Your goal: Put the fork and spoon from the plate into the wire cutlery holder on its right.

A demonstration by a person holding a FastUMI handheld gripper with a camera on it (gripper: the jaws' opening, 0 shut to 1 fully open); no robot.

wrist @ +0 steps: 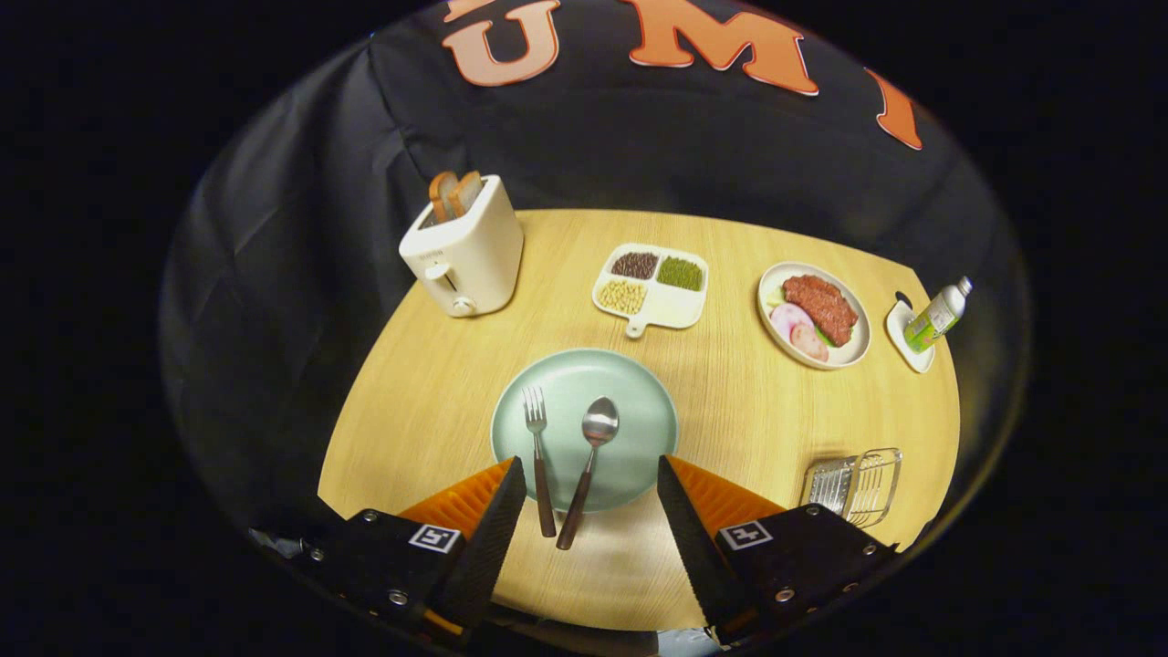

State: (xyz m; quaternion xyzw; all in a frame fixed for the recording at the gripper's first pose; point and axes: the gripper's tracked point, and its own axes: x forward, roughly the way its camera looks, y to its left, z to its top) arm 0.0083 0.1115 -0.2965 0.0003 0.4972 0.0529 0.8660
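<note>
We hold the gripper wide open and empty above the plate. The fork and spoon lie on the plate, handles over its near rim. The wire cutlery holder stands right of the plate. We should close on one handle only.

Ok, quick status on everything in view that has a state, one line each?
gripper: fingers open, holding nothing, handles of both utensils between them.
fork: lying on the plate, handle over its near rim.
spoon: lying on the plate beside the fork, bowl up.
plate: flat on the table.
wire cutlery holder: empty as far as I can tell.
toaster: bread in its slots.
bottle: capped, on a small tray.
</note>
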